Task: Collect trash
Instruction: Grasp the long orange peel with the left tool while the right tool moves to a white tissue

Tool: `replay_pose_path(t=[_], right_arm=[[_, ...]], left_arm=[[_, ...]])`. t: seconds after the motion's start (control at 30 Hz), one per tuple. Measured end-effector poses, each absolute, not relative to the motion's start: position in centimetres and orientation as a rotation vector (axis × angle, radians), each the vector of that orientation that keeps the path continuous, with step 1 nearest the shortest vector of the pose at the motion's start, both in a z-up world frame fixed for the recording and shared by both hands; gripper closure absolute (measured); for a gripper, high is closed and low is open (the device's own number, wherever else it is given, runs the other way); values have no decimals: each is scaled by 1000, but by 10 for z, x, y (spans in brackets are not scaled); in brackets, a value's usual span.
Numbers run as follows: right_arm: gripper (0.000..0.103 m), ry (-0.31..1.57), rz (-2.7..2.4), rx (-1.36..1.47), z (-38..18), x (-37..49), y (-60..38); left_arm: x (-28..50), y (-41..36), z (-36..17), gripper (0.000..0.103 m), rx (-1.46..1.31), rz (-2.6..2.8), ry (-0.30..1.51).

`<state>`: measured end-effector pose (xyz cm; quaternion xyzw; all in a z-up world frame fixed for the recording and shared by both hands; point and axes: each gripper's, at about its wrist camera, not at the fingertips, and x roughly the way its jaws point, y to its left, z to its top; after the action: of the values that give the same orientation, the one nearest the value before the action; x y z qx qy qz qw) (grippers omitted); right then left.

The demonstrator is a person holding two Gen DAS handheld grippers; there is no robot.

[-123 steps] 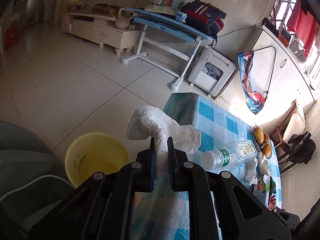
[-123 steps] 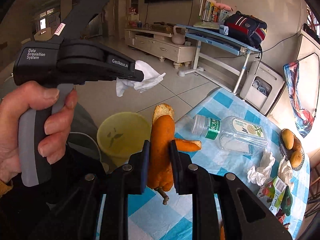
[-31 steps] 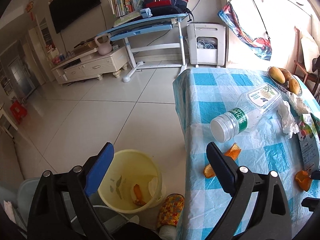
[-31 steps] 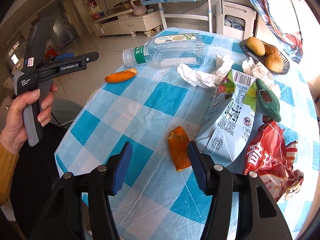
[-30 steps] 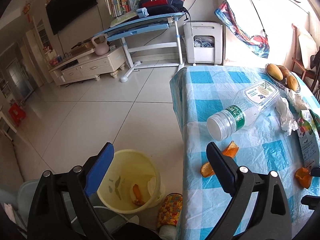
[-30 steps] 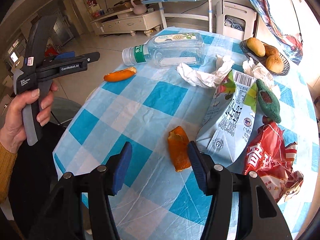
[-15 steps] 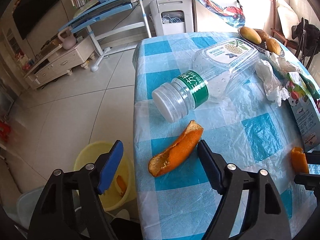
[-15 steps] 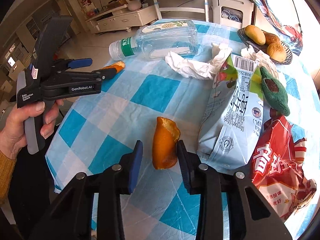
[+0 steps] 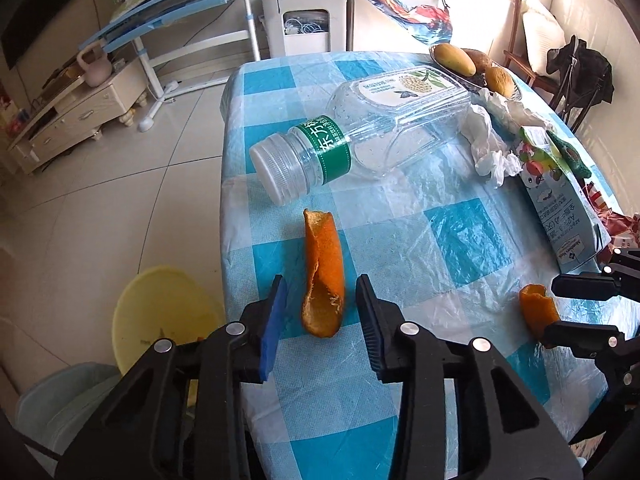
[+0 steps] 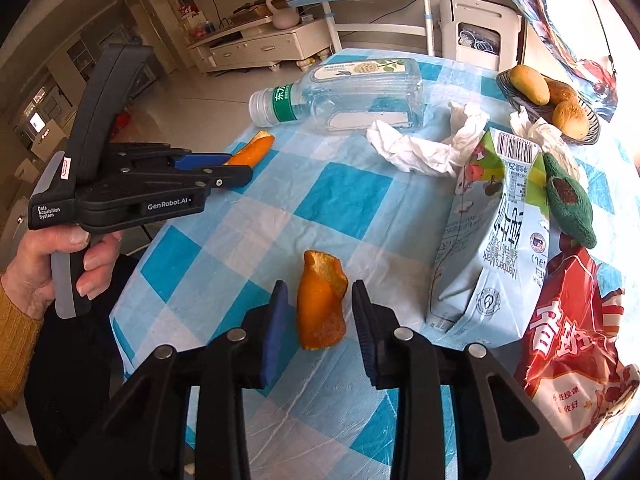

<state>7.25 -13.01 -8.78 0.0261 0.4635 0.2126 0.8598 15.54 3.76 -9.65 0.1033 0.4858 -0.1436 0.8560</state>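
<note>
On the checked desk [image 9: 460, 236] both hand-held grippers now straddle orange peels: left hand-held gripper [image 9: 320, 312] closing on the long peel [image 9: 324, 276] without touching yet, right hand-held gripper [image 10: 316, 316] opening around the short peel [image 10: 320, 300], so neither piece is secured

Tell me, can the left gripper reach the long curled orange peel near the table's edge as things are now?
Probably yes. The long curled orange peel already lies between the left gripper's closing jaws, not yet touched by the pads. Nothing stands in the way; the clear plastic bottle lies beyond it.
</note>
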Motion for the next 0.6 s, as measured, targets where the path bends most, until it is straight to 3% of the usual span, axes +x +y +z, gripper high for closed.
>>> replay_pose_path(t=[0.03, 0.2, 0.27, 0.3, 0.53, 0.57, 0.6], right_arm=[[61, 951, 439, 61, -84, 73, -132], [59, 904, 409, 109, -73, 84, -135], [58, 876, 390, 79, -68, 90, -131], [55, 858, 368, 42, -64, 96, -128], [50, 869, 236, -219, -73, 148, -112], [51, 889, 232, -217, -79, 156, -114], [58, 921, 235, -205, -87, 163, -117]], left_arm=[[158, 39, -95, 54, 211, -289, 1011], [165, 38, -91, 55, 180, -289, 1001], [163, 33, -94, 74, 203, -304, 1015], [163, 31, -96, 77, 214, -310, 1024], [158, 26, -95, 85, 239, -336, 1022], [158, 27, -94, 86, 239, -339, 1021], [157, 27, -93, 86, 239, -341, 1019]])
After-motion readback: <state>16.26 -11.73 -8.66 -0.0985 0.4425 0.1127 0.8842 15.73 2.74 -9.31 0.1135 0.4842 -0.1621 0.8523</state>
